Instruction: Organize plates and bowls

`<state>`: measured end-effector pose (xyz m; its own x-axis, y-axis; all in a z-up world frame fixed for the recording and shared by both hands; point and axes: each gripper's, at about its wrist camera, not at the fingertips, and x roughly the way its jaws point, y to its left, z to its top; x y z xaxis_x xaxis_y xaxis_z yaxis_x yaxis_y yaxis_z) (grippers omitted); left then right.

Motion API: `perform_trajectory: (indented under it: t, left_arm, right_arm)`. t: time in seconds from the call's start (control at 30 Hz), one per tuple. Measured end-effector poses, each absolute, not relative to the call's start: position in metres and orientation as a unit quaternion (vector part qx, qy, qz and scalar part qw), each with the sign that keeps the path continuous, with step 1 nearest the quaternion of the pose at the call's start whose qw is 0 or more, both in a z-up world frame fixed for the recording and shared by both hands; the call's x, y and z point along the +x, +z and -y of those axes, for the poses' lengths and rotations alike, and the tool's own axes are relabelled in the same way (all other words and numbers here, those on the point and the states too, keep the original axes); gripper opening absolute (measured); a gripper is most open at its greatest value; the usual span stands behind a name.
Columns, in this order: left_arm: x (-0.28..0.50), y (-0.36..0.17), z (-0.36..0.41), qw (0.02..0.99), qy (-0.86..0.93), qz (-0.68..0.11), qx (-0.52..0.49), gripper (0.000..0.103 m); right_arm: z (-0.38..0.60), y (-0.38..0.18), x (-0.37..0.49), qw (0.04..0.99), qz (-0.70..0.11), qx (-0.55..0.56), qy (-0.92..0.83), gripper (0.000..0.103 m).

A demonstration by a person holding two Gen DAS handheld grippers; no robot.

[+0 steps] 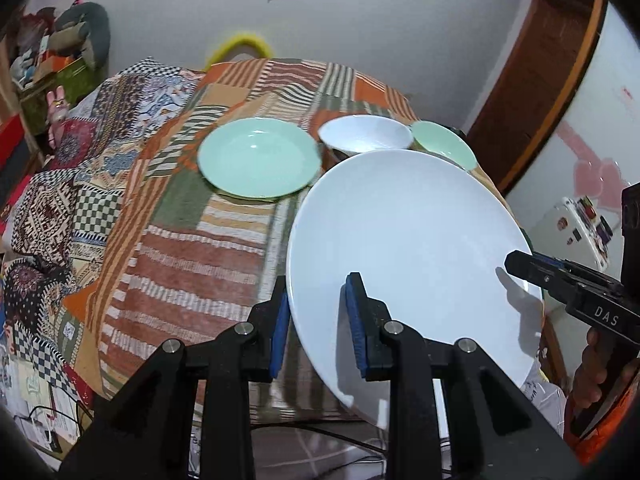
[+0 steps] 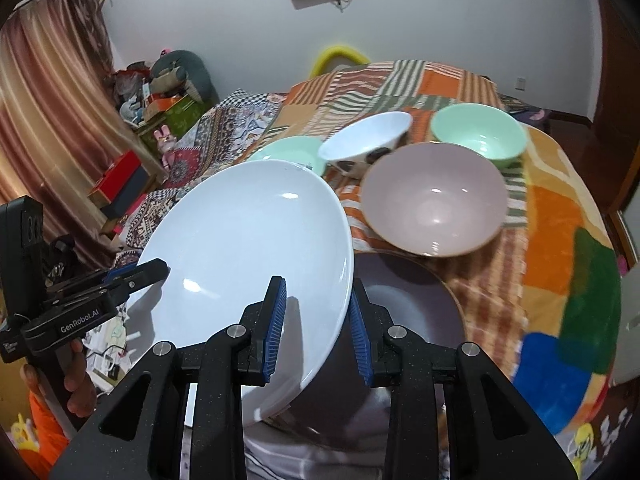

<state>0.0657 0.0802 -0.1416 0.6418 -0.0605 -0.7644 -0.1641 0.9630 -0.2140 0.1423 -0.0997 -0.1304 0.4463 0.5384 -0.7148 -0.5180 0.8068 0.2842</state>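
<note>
Both my claws pinch the white plate (image 1: 408,240): left gripper (image 1: 320,320) on its near-left rim, right gripper (image 2: 318,320) on the opposite rim, holding it tilted above the table. Under it lies a purple plate (image 2: 408,300). Behind stand the pink bowl (image 2: 434,200), white bowl (image 2: 366,138), green bowl (image 2: 478,132) and green plate (image 1: 258,158), all separate. I judge the sorting hardly begun.

Large round white plate (image 2: 248,240): plain glossy white. Round shallow plate (image 1: 258,158): mint green. Small bowl (image 2: 368,136): white, dark spots outside. Deep bowl (image 2: 478,132): mint green. Wide bowl (image 2: 434,200): pale pink. Flat plate (image 2: 416,300): dull purple. Patchwork cloth (image 1: 192,232): orange, rust, green stripes and checks.
</note>
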Motion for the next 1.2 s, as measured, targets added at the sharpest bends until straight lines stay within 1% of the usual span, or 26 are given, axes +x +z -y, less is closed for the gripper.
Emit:
perform_trajectory:
  t: [0.3, 0.7, 1.2]
  left_arm:
    - [0.083, -0.157, -0.05, 0.883, 0.003, -0.455, -0.117, 0.028]
    - [0.096, -0.185, -0.019, 0.861, -0.012, -0.5, -0.095, 0.028]
    - [0.112, -0.217, -0.016, 0.836, -0.015, -0.539, -0.097, 0.028]
  right_arm:
    - [0.135, -0.143, 0.136, 0.852, -0.437, 0.027, 0.286, 0.028]
    - [0.166, -0.173, 0.133, 0.838, -0.476, 0.058, 0.262, 0.028]
    - [0.174, -0.197, 0.139, 0.818, -0.513, 0.07, 0.251, 0.029]
